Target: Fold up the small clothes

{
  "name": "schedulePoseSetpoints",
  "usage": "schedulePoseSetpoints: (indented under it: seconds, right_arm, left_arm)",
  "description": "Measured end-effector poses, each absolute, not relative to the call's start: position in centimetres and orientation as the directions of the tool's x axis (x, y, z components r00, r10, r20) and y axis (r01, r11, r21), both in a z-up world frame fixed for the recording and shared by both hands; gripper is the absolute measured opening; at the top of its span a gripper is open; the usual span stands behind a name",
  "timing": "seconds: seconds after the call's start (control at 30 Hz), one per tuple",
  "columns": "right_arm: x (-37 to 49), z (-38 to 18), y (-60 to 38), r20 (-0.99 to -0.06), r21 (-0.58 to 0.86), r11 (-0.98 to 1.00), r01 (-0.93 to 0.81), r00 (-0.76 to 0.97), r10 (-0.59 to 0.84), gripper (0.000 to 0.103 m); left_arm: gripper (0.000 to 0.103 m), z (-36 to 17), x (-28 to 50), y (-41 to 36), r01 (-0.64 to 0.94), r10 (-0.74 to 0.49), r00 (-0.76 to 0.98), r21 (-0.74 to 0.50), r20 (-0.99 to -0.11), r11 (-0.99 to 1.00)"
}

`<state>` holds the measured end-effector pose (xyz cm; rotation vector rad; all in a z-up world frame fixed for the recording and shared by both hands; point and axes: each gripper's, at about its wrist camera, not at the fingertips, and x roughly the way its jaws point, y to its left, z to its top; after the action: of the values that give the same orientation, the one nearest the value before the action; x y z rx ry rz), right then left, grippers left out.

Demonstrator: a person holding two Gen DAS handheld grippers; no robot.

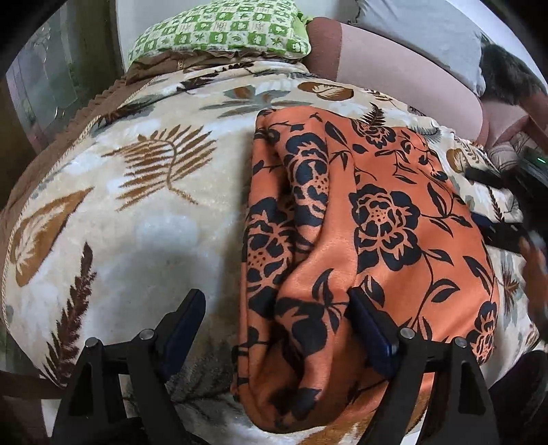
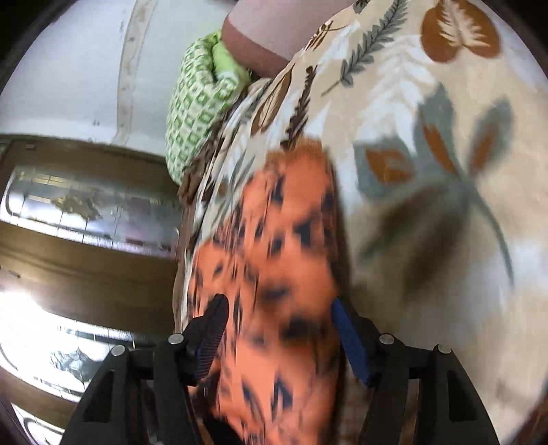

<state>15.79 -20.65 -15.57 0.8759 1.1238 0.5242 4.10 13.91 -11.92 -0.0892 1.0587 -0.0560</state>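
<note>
1. Left gripper (image 1: pixel 277 308) is spread wide, and it pinches nothing. One finger hangs over the leaf-patterned blanket (image 1: pixel 144 219); the other finger (image 1: pixel 371 328) lies on the orange garment with black flowers (image 1: pixel 387 219).

2. This garment lies on the blanket, already doubled, with a thick rolled fold along its left edge. I judge that the step now is to take the near edge and bring it over for the next fold.

3. To do it well, I should put the left jaws around the rolled edge, so that all layers come inside together. If I catch only the top layer, the fold will open.

4. I must also keep the lower finger above the blanket pile, because the soft blanket can be pinched together with the cloth.

5. Right gripper (image 2: pixel 277 308) is also spread, and the orange cloth passes between its two fingers. The right wrist view is blurred, so I cannot tell if the fingers touch the cloth.

6. Both grippers should close at matching places on the near edge, then lift evenly, so the fabric, which looks smooth and slippery, does not slide to one side.

7. Far behind, a green checked pillow (image 1: pixel 222 30) lies at the blanket's end, well apart from the work.
</note>
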Motion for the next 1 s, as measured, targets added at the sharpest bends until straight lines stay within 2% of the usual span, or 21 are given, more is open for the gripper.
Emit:
schedulePoseSetpoints:
  seconds: [0.1, 0.13, 0.17, 0.2, 0.27, 0.3, 0.33, 0.37, 0.4, 0.43, 0.5, 0.6, 0.67, 0.73, 0.8, 0.83, 0.87, 0.9, 0.93, 1.0]
  right_arm:
    - [19.2, -17.3, -20.5, -0.552, 0.829, 0.542, 0.138, 0.361, 0.751, 0.067]
    - [20.1, -17.7, -19.7, -0.603, 0.793, 0.594, 0.138, 0.323, 0.73, 0.056]
    - [20.4, -17.6, -19.1, -0.628, 0.77, 0.629, 0.104, 0.296, 0.72, 0.036]
    - [20.5, -17.3, -18.4, -0.657, 0.744, 0.66, 0.103, 0.293, 0.694, 0.024]
    - [20.0, -16.1, -17.9, -0.67, 0.719, 0.691, 0.074, 0.337, 0.662, 0.024]
    - [19.3, -15.3, -17.8, -0.669, 0.708, 0.705, 0.041, 0.358, 0.652, 0.028]
    - [18.8, -14.7, -17.8, -0.666, 0.703, 0.711, 0.019, 0.371, 0.648, 0.037]
    - [17.8, -14.1, -18.0, -0.671, 0.688, 0.726, -0.002, 0.379, 0.637, 0.053]
    - [17.0, -13.6, -18.3, -0.686, 0.665, 0.747, -0.009, 0.387, 0.616, 0.092]
    - [15.9, -13.0, -18.6, -0.696, 0.644, 0.765, -0.015, 0.405, 0.593, 0.098]
    - [13.7, -11.8, -18.7, -0.681, 0.635, 0.77, -0.057, 0.429, 0.594, 0.098]
    - [9.7, -9.6, -18.4, -0.63, 0.657, 0.744, -0.122, 0.453, 0.631, 0.098]
    - [7.8, -8.3, -16.7, -0.582, 0.688, 0.697, -0.202, 0.419, 0.697, 0.098]
    - [6.4, -7.9, -15.3, -0.542, 0.723, 0.641, -0.258, 0.364, 0.757, 0.098]
    - [5.8, -8.6, -13.7, -0.55, 0.732, 0.623, -0.276, 0.301, 0.779, 0.098]
    - [5.7, -9.5, -12.9, -0.572, 0.722, 0.634, -0.277, 0.279, 0.772, 0.098]
    - [5.7, -10.3, -12.4, -0.591, 0.712, 0.649, -0.267, 0.269, 0.76, 0.098]
    - [5.9, -11.1, -12.2, -0.596, 0.715, 0.65, -0.258, 0.262, 0.759, 0.098]
    - [6.0, -11.4, -12.2, -0.591, 0.721, 0.645, -0.253, 0.261, 0.763, 0.098]
    - [6.0, -11.8, -12.7, -0.574, 0.739, 0.632, -0.232, 0.272, 0.772, 0.098]
  left_arm:
    - [0.086, -12.1, 4.0, 13.8, 0.002, -0.088, 0.493, -0.1, -0.866, 0.995]
    - [0.086, -12.1, 4.0, 13.8, 0.004, -0.089, 0.494, -0.1, -0.865, 0.995]
    - [0.086, -12.1, 3.9, 13.9, 0.006, -0.092, 0.495, -0.102, -0.864, 0.995]
    - [0.086, -12.1, 3.8, 14.0, 0.005, -0.096, 0.493, -0.107, -0.865, 0.994]
    - [0.085, -11.5, 3.9, 14.5, -0.01, -0.126, 0.486, -0.15, -0.865, 0.989]
    - [0.085, -11.0, 3.8, 14.9, -0.016, -0.142, 0.489, -0.171, -0.86, 0.985]
    - [0.085, -10.1, 3.7, 15.4, -0.017, -0.163, 0.505, -0.198, -0.847, 0.98]
    - [0.085, -9.1, 3.5, 16.0, -0.009, -0.184, 0.534, -0.224, -0.825, 0.975]
    - [0.085, -8.3, 3.3, 16.4, 0.0, -0.2, 0.557, -0.241, -0.806, 0.971]
    - [0.085, -7.6, 3.3, 17.0, 0.009, -0.212, 0.577, -0.254, -0.789, 0.967]
    - [0.085, -7.5, 3.9, 18.2, -0.002, -0.23, 0.553, -0.278, -0.801, 0.961]
    - [0.085, -9.6, 3.8, 19.9, -0.064, -0.327, 0.467, -0.4, -0.822, 0.914]
    - [0.085, -11.0, 2.8, 20.3, -0.074, -0.409, 0.438, -0.486, -0.801, 0.871]
    - [0.085, -12.0, 2.0, 20.0, -0.085, -0.442, 0.414, -0.518, -0.795, 0.851]
    - [0.085, -13.2, 2.0, 19.7, -0.109, -0.475, 0.38, -0.548, -0.794, 0.829]
    - [0.082, -13.7, 1.9, 19.8, -0.123, -0.493, 0.381, -0.572, -0.782, 0.811]
    - [0.073, -14.0, 1.8, 20.0, -0.133, -0.511, 0.396, -0.598, -0.763, 0.79]
    - [0.037, -14.3, 1.8, 20.2, -0.135, -0.548, 0.384, -0.633, -0.743, 0.762]
    - [0.025, -14.9, 1.8, 20.6, -0.166, -0.604, 0.364, -0.687, -0.71, 0.707]
    - [0.022, -15.7, 1.3, 21.5, -0.224, -0.643, 0.378, -0.74, -0.666, 0.635]
